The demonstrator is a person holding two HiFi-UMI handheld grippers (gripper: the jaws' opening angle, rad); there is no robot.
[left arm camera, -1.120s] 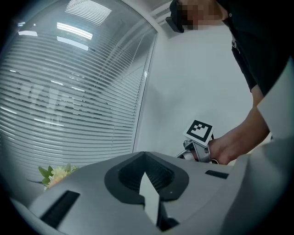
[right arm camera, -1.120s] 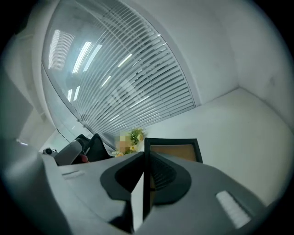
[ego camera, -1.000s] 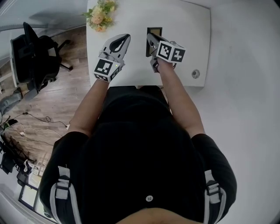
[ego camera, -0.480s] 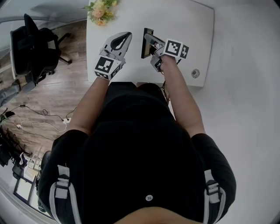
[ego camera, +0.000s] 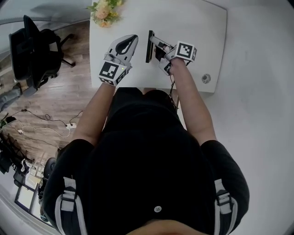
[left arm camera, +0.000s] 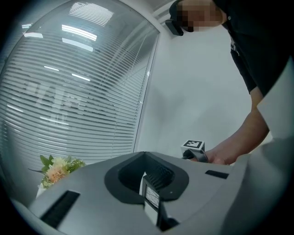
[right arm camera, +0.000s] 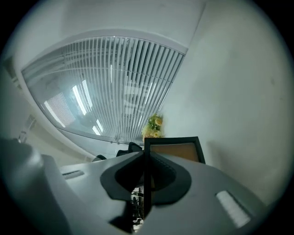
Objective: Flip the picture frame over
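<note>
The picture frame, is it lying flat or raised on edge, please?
On edge: from above the picture frame shows as a thin dark strip, clamped in the right gripper.

The right gripper (right arm camera: 145,156) hides the lower part of the picture frame (right arm camera: 177,150); a small round thing (ego camera: 206,78) on the desk (ego camera: 202,27) is too tiny to identify.

Found the picture frame (ego camera: 149,46) standing on edge over the table (ego camera: 197,27), about midway across, one edge pinched between the jaws of the right gripper (ego camera: 153,38), which reached in from the near right. Saw the left gripper (ego camera: 130,40) just left of the frame and apart from it, jaws together with nothing between them. Noted the flowers (ego camera: 103,11) at the table's far left corner, a round fitting (ego camera: 206,78) near its near right corner, and an office chair (ego camera: 32,50) on the floor well left of the table.
</note>
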